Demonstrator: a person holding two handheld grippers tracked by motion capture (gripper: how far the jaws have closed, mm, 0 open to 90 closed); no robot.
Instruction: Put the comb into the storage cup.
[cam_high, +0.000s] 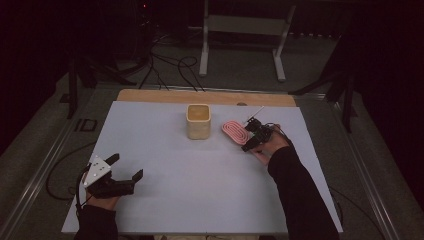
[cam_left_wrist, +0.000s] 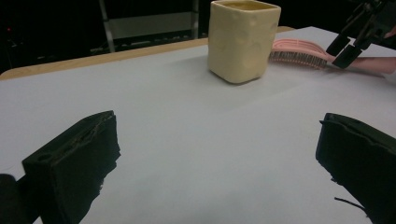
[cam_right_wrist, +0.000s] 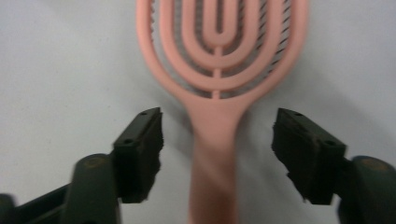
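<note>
A pink hairbrush (cam_high: 235, 132) lies bristles-down on the white table, right of a cream square cup (cam_high: 198, 121). My right gripper (cam_high: 252, 136) hovers over the brush handle (cam_right_wrist: 214, 154), open, one jaw on each side of the handle and clear of it. The brush head (cam_right_wrist: 219, 44) with its looped ribs stretches away beyond the jaws. My left gripper (cam_high: 126, 168) rests open near the table's front left, nothing between its jaws. From there the cup (cam_left_wrist: 243, 39) and the brush (cam_left_wrist: 299, 52) stand far ahead, with the right gripper (cam_left_wrist: 350, 44) over the brush.
The white table top (cam_high: 165, 165) ends in a wooden strip (cam_high: 200, 96) at the back. Beyond it are a metal stand (cam_high: 245, 30) and cables (cam_high: 170, 67) on a dark floor.
</note>
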